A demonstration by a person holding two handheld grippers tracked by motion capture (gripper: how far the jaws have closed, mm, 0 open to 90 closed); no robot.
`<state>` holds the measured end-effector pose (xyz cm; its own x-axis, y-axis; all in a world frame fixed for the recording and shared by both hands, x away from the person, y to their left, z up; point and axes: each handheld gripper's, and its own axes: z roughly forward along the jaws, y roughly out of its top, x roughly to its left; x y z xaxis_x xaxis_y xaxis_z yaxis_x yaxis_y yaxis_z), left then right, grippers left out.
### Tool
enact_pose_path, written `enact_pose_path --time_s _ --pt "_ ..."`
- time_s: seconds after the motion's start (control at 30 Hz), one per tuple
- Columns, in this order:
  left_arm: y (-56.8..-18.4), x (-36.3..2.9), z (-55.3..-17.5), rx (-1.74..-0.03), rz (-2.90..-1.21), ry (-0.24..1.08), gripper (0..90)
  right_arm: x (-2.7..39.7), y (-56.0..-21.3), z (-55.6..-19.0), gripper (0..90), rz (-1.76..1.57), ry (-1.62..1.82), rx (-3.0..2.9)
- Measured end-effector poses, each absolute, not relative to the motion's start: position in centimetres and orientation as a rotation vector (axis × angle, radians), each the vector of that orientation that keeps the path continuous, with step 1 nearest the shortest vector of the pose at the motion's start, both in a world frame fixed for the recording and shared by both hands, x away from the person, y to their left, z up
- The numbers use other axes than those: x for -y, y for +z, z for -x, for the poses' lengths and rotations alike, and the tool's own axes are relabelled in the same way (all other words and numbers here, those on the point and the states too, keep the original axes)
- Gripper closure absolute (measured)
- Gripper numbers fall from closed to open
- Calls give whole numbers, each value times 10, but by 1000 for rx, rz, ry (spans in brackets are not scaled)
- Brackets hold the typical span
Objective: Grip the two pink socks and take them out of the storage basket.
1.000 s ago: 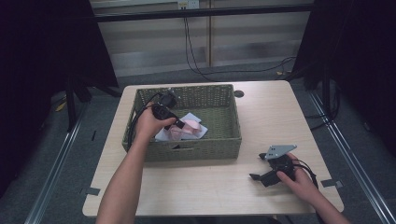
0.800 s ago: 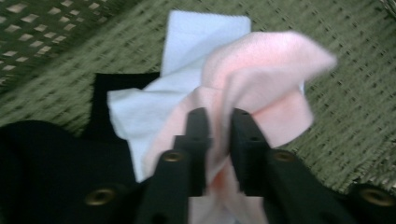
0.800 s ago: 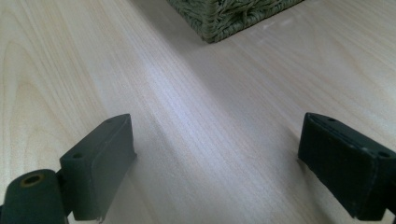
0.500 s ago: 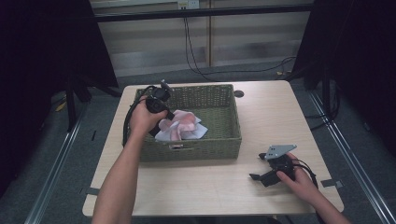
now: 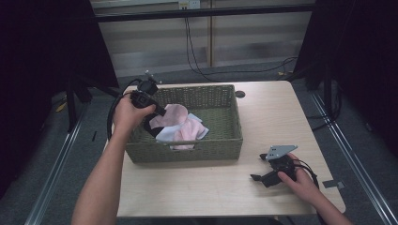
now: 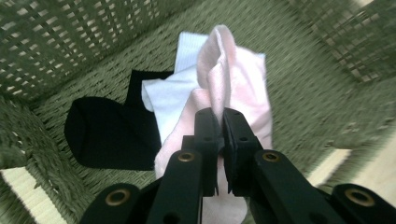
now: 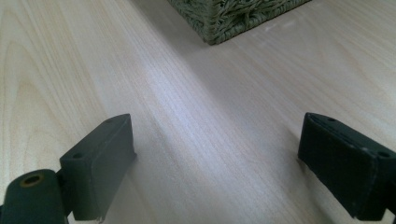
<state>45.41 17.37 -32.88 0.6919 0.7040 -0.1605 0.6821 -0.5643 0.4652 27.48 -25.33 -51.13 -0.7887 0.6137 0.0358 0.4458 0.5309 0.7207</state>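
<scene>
Closest to the person, the right gripper (image 5: 260,178) rests low on the pale wooden table (image 5: 211,187), gripped by the right hand (image 5: 300,180) near the front right corner. Its jaws stand spread wide with nothing between them; in the right gripper view bare wood runs between the two black pads (image 7: 100,163), and beyond their tips a corner of the green wicker basket (image 7: 233,18) sits well ahead of them.

Farther off, the left hand (image 5: 129,112) holds the left gripper (image 6: 219,126) over the basket's left end. Its jaws have just been closing and are now pressed together on a fold of a pink sock (image 6: 233,84). In the left gripper view the pinched ridge of pink cloth rises straight from between the fingertips, and the rest of the sock drapes away beyond and below them. Just beside the tips, on their left, a white sock (image 6: 168,93) lies partly under the pink one. Farther to that same side a black sock (image 6: 102,130) lies flat on the basket floor, touching the white one. The view is somewhat blurred, so whether the far end of the pink sock touches the basket floor or hangs just clear is hard to tell.

From the high view, the pink sock (image 5: 180,124) spreads across the middle of the basket (image 5: 225,140) to the right of the left gripper (image 5: 152,119), with white cloth showing at its near edge.
</scene>
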Motion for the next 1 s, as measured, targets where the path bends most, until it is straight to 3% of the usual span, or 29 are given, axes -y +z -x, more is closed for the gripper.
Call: enact_pose_path --time_s 0.43,1.0 --pt "-290 -187 -433 -1039 -2413 16 850 253 -511 -275 99 -900 1103 -2548" --pt "-275 -189 -408 -975 -2433 -57 850 253 -511 -275 99 -898 1104 -2549"
